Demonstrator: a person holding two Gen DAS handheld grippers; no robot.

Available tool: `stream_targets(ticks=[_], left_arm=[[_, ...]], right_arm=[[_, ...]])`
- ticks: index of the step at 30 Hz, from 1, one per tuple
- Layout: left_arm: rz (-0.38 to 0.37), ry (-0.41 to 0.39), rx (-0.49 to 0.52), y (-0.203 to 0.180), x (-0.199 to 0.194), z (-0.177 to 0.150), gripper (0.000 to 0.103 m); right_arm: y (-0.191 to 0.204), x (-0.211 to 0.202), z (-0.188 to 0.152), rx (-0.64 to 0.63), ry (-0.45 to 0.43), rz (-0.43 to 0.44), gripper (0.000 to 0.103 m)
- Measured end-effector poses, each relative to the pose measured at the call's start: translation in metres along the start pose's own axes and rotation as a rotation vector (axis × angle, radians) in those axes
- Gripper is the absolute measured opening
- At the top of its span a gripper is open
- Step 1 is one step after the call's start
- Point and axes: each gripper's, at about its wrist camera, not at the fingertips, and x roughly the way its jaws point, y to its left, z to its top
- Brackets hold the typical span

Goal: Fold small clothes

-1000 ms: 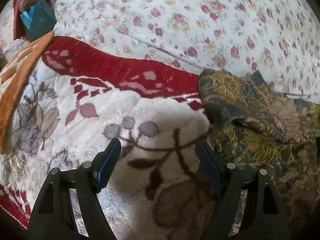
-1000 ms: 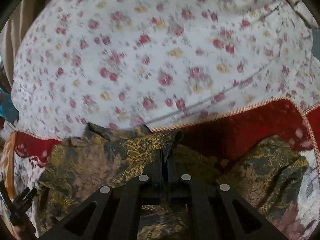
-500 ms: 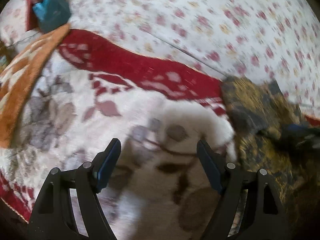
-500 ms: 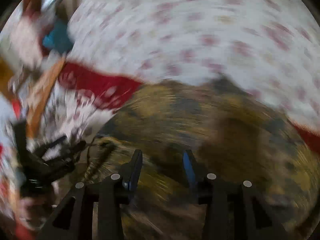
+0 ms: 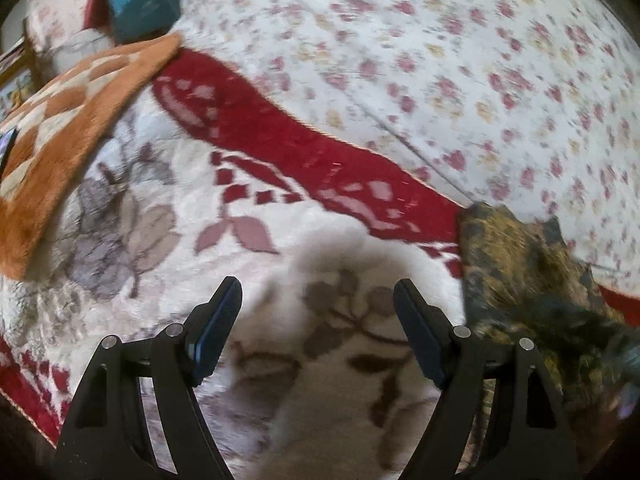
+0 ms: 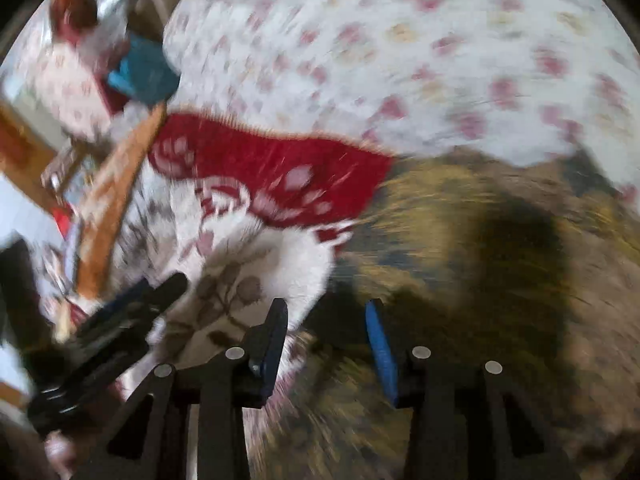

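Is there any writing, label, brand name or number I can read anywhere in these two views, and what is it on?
None can be read in either view.
The teal item at the back: no lettering shows, and it is blurred.
The dark gold-patterned garment, the red and white floral blanket and the flowered sheet bear only patterns.
The left gripper and right gripper show no markings.

Soft, even daylight with no glare. The right wrist view is heavily smeared by motion blur, the patterned garment (image 6: 460, 240) almost unreadable; the left wrist view is only mildly soft. Both bend strongly toward dark, vignetted corners.
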Motion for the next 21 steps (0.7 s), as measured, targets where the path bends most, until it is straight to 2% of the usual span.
stream_targets(ticks=[2, 6, 7, 9, 12, 13, 15, 16, 17, 21], left_arm=[[-0.032, 0.006, 0.036, -0.012, -0.002, -0.003, 0.079], [-0.111, 0.021, 0.078, -0.031, -0.005, -0.009, 0.079], [-0.126, 0.020, 0.090, -0.036, -0.006, -0.010, 0.079], [-0.125, 0.015, 0.110, -0.044, -0.008, -0.013, 0.079], [-0.127, 0.022, 0.119, -0.048, -0.008, -0.015, 0.079], [-0.130, 0.029, 0.115, -0.048, -0.006, -0.015, 0.079], [-0.135, 0.044, 0.100, -0.047, -0.003, -0.015, 0.079], [-0.137, 0.053, 0.089, -0.046, -0.001, -0.015, 0.079], [-0.137, 0.062, 0.081, -0.045, 0.002, -0.015, 0.079], [-0.146, 0.074, 0.078, -0.047, 0.004, -0.017, 0.079]], right_arm=[[-0.025, -0.028, -0.007, 0.017, -0.034, -0.071, 0.055], [-0.090, -0.074, -0.032, 0.048, -0.038, -0.311, 0.055], [-0.104, -0.082, -0.038, 0.066, -0.034, -0.344, 0.055], [-0.134, -0.104, -0.054, 0.126, -0.034, -0.391, 0.055], [-0.172, -0.151, -0.076, 0.219, -0.095, -0.410, 0.055], [-0.183, -0.168, -0.080, 0.242, -0.115, -0.445, 0.056], [-0.204, -0.196, -0.089, 0.271, -0.142, -0.546, 0.064], [-0.212, -0.204, -0.092, 0.277, -0.143, -0.587, 0.071], [-0.221, -0.209, -0.094, 0.279, -0.131, -0.626, 0.074], [-0.256, -0.209, -0.096, 0.244, -0.070, -0.669, 0.074]])
